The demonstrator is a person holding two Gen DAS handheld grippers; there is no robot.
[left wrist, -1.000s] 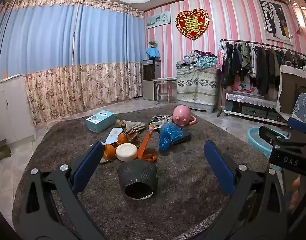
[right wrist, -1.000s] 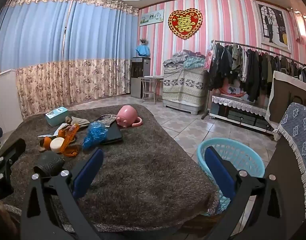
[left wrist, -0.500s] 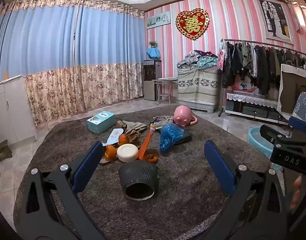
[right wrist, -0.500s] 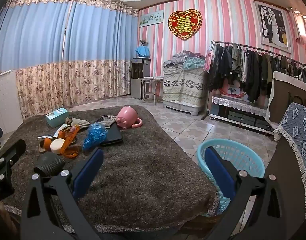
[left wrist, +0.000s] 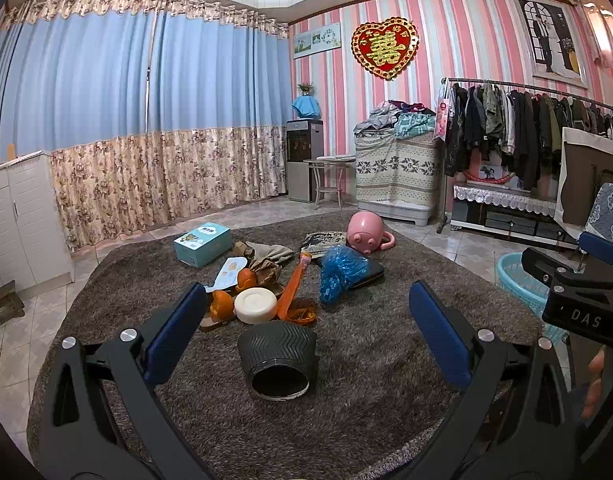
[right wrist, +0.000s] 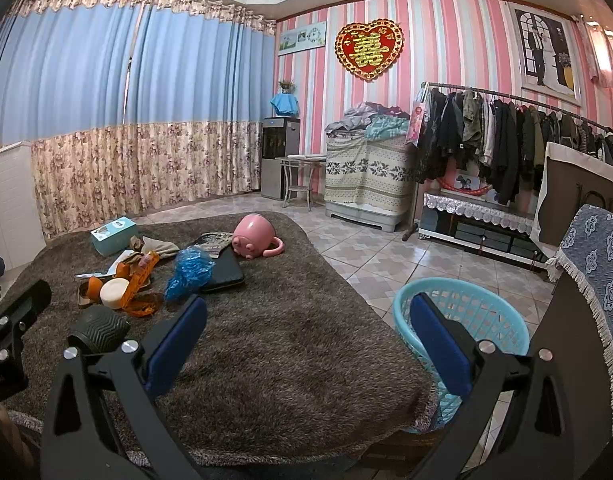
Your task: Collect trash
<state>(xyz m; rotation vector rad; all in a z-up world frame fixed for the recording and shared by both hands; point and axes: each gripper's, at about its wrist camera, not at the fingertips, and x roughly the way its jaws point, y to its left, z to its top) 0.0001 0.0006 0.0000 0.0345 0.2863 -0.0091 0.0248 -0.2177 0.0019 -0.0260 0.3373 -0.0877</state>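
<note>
Your left gripper [left wrist: 306, 336] is spread wide and empty; a black cup [left wrist: 278, 360] lies on its side between its fingers, blocking the trash pile [left wrist: 262, 292] just beyond. Your right gripper [right wrist: 306, 344] is spread too, with the blue basket [right wrist: 486, 312] behind its right finger, beside the worktop [right wrist: 290, 352].

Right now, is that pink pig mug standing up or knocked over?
Knocked over. The pink pig mug lies on its side on the brown shaggy cover, with the pig face toward the camera and its handle resting on the cover.
</note>
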